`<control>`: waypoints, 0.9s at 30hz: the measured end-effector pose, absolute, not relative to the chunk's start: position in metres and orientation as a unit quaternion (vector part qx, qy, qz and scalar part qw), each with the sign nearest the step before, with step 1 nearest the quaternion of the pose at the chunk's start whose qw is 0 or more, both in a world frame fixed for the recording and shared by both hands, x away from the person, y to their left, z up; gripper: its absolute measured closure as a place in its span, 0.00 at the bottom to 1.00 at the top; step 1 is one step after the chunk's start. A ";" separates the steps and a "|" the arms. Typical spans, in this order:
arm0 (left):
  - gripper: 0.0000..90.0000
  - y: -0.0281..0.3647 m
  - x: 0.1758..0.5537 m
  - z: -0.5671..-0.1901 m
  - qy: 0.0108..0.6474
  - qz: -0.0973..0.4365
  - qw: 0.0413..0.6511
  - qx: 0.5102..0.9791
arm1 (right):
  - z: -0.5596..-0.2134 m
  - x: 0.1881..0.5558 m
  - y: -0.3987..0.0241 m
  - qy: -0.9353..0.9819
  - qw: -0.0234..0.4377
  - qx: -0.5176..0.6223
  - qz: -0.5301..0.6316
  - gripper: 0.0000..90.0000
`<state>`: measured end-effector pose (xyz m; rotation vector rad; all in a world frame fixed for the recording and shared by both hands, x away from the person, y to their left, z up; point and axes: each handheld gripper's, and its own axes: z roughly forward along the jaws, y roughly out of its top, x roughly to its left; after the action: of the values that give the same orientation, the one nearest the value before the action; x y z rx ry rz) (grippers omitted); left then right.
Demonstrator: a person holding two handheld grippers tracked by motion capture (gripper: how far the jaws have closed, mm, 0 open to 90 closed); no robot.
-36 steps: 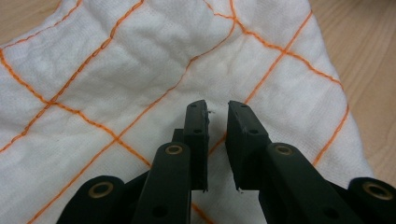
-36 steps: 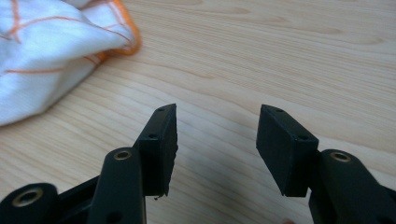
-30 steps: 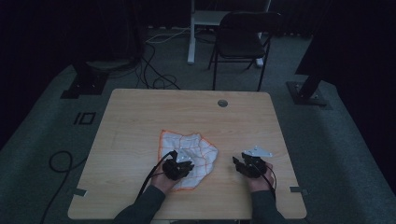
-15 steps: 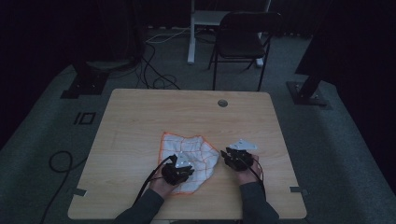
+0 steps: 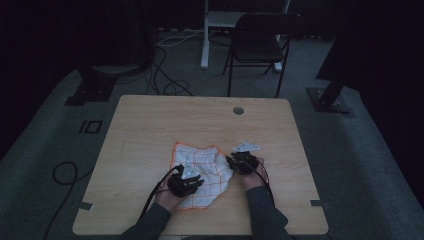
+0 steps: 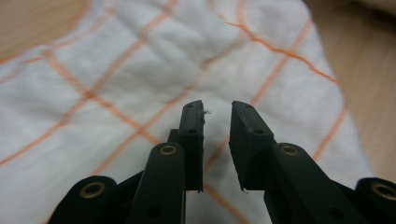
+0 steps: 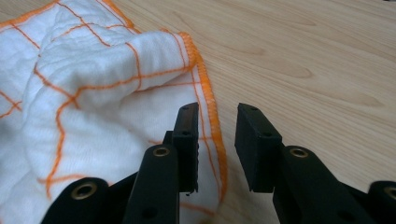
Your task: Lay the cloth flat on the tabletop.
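A white cloth [image 5: 202, 162] with an orange grid and orange hem lies rumpled on the wooden table [image 5: 150, 125]. My left gripper [image 5: 196, 180] hovers over the cloth's near left part. Its jaws [image 6: 217, 109] have just been opening and stand apart, with cloth [image 6: 116, 70] beneath them and nothing pinched. My right gripper [image 5: 232, 161] is at the cloth's right edge. Its jaws [image 7: 217, 112] have just been closing but still show a gap. The orange hem of the cloth [image 7: 84, 79] runs beside the left pad, unpressed.
A round cable hole [image 5: 238, 110] sits near the table's far edge. Beyond the table stand a black chair [image 5: 260, 35], loose cables [image 5: 170, 85] on the floor and two dark stand bases [image 5: 330, 100]. Bare wood lies right of the cloth.
My right gripper has slid left across the table to the cloth's right edge. The left hand has stayed over the cloth's near left part.
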<state>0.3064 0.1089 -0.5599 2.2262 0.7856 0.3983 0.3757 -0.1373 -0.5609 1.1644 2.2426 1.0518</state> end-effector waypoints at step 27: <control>0.84 0.143 0.330 -0.570 0.385 0.180 0.347 0.836 | -0.571 0.383 -0.142 0.808 0.196 0.444 0.334 0.96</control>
<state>0.3296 0.1430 -0.5704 2.1693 0.9996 0.4676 0.3833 -0.1416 -0.5705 1.2435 2.2624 0.9367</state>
